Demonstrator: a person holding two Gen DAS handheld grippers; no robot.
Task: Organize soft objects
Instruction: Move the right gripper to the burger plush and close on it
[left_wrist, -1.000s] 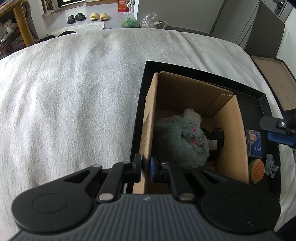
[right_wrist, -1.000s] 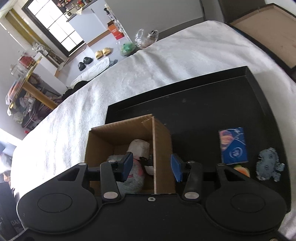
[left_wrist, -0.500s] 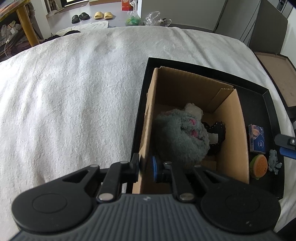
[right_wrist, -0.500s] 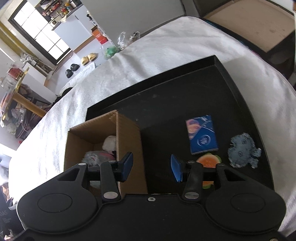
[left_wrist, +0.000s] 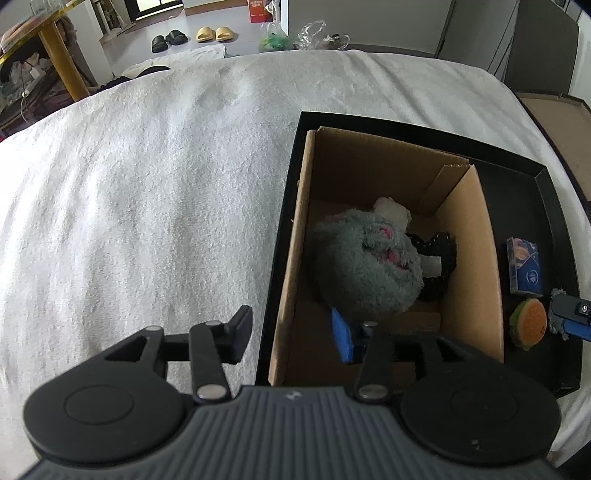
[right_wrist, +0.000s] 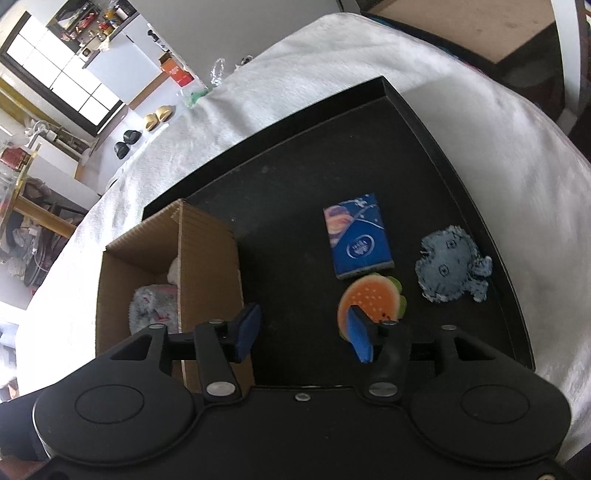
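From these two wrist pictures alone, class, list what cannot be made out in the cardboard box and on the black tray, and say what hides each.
- Left wrist: the black item and white item in the cardboard box are mostly hidden by the grey plush toy.
- Left wrist: the right gripper is cut off by the frame edge.
- Right wrist: the box wall hides most of its contents.
- Right wrist: the burger toy is partly covered by a blue pad.

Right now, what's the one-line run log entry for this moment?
left gripper: just opened, straddles cardboard box wall | right gripper: opening, empty, over burger toy | grey plush: boxed | black tray
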